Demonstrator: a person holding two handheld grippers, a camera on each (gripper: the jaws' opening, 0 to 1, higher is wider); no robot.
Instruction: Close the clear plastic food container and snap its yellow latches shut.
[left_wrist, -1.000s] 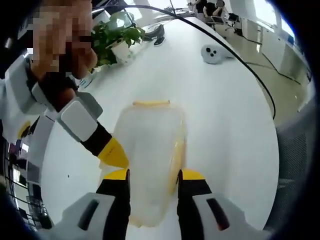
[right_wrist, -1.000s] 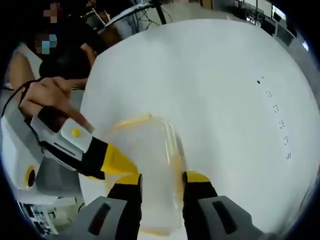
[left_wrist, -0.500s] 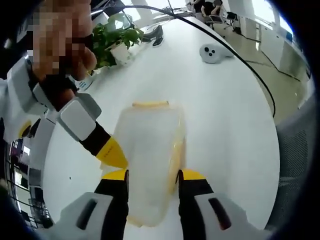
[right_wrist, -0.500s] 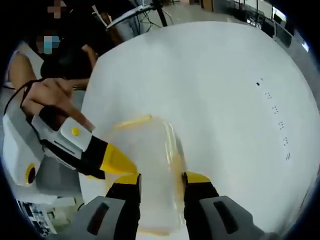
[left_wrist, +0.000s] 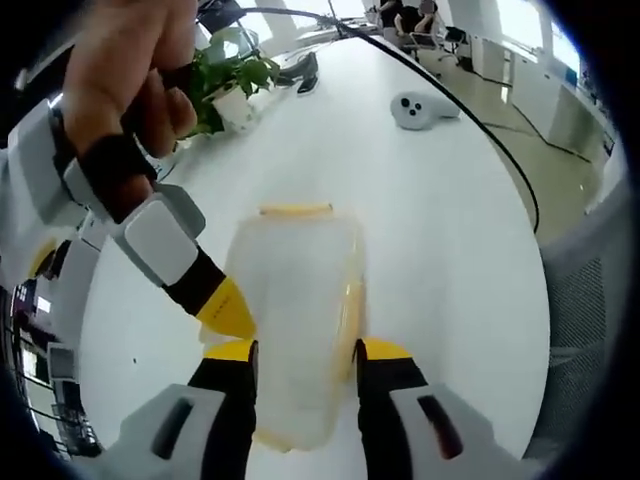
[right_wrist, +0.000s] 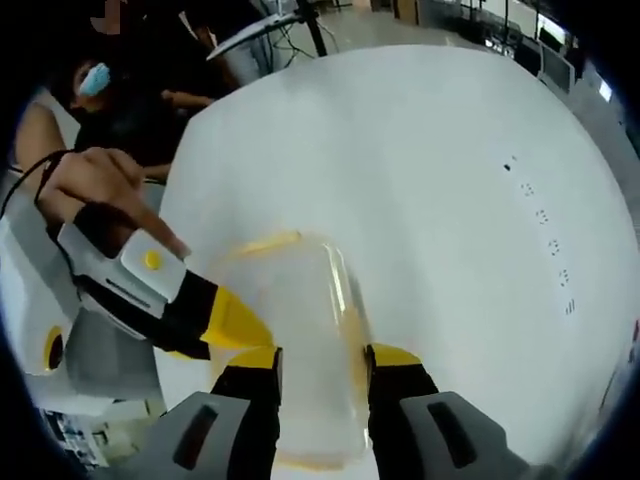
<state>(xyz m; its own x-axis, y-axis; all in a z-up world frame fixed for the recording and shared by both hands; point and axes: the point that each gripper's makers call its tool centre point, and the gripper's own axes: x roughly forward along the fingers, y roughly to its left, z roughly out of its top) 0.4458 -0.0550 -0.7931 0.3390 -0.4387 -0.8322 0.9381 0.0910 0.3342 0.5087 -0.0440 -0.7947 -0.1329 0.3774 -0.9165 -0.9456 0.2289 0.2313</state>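
A clear plastic container lies on the white table with its lid on. A yellow latch runs along its far end and another along its right side. My left gripper has its jaws against both sides of the container's near end. In the right gripper view the same container sits between the jaws of my right gripper, which press its sides, with a yellow latch at the far end. In each view the other gripper's yellow fingertip touches the container's left side.
A potted plant, a round white device and a black cable lie at the table's far end. A grey chair stands past the right edge. A person sits beyond the table's left edge.
Both grippers stay on the container, which has not moved. The views have shifted slightly and the hand on the other gripper shows more.
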